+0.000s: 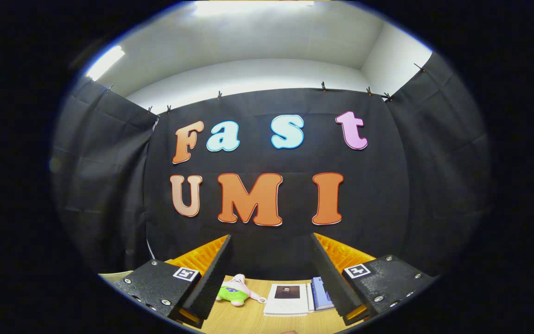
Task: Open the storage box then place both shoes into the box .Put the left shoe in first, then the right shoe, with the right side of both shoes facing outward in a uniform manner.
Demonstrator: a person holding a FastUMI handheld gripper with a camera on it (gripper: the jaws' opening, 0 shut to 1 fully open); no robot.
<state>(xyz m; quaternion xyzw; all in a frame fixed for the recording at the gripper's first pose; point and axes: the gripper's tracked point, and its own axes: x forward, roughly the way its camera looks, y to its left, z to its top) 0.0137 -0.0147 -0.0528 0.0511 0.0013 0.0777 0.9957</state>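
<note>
While the gripper (270, 273) points at the booth's cloth wall, its jaws stand spread wide with nothing between them. Below them on the tabletop (248, 320) lie a small plush toy (234, 291), a white booklet (288, 299) and what looks like a blue book (321, 293)

Claw-mounted view (270, 239) faces booth wall (271, 250).

walls: black cloth (271, 162) | ceiling: white, lit strips (104, 62) | table: light wood (248, 317)
</note>
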